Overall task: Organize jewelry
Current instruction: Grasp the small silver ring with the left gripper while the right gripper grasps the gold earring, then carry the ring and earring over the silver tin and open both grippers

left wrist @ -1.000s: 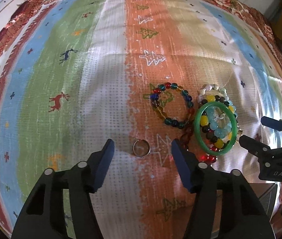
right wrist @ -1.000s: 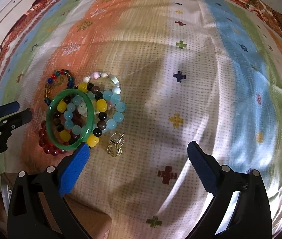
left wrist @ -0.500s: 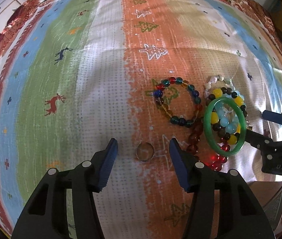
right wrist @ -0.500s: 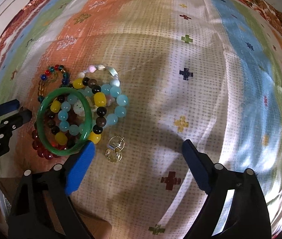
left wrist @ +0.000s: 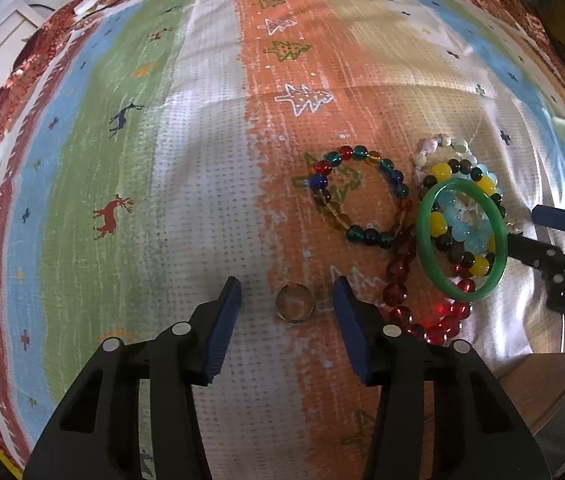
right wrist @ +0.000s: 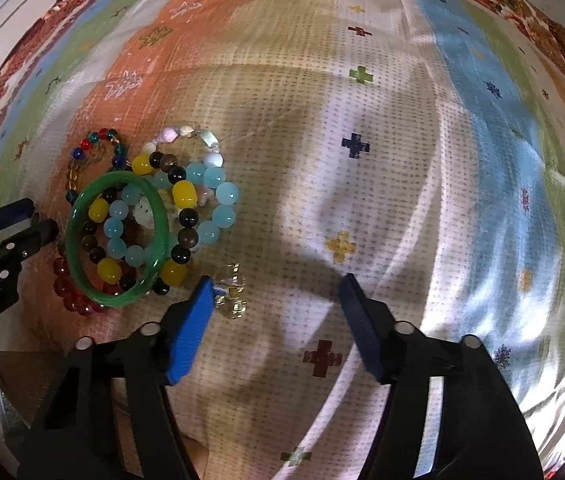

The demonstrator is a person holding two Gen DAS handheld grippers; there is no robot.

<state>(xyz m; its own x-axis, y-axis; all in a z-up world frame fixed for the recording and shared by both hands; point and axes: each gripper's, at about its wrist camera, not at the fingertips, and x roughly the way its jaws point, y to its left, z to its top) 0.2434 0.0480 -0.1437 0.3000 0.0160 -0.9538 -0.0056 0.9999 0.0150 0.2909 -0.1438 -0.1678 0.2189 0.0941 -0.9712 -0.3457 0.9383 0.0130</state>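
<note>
Small metal ring lies flat on the striped cloth, lower centre of the left wrist view, where a white stripe meets an orange one. It sits between the two blue pads of the left tool, closer to the right pad, touching neither. Left tool's pads stand apart, nothing gripped.

Right of the ring, same view: a dark red bead bracelet curves up from the lower right, its near end just beside the right pad. Above it a multicoloured glass bead bracelet lies open on the orange stripe. Further right, a green bangle rests tilted on top of a heap of bracelets: one of yellow and dark beads, one of pale blue beads, one of whitish stones at the heap's upper edge. The bangle overlaps the red strand at its lower rim.

Right wrist view: same heap at middle left, green bangle on top. Small gold-coloured trinket, shape unclear, lies just below and right of the heap, touching or almost touching the tip of the left blue pad of the right tool; contact cannot be told. Right tool's pads are wide apart, holding nothing.

Each tool shows at the edge of the other's view: the right one at far right, the left one at far left. A brown box corner sits at lower right of the left view.
</note>
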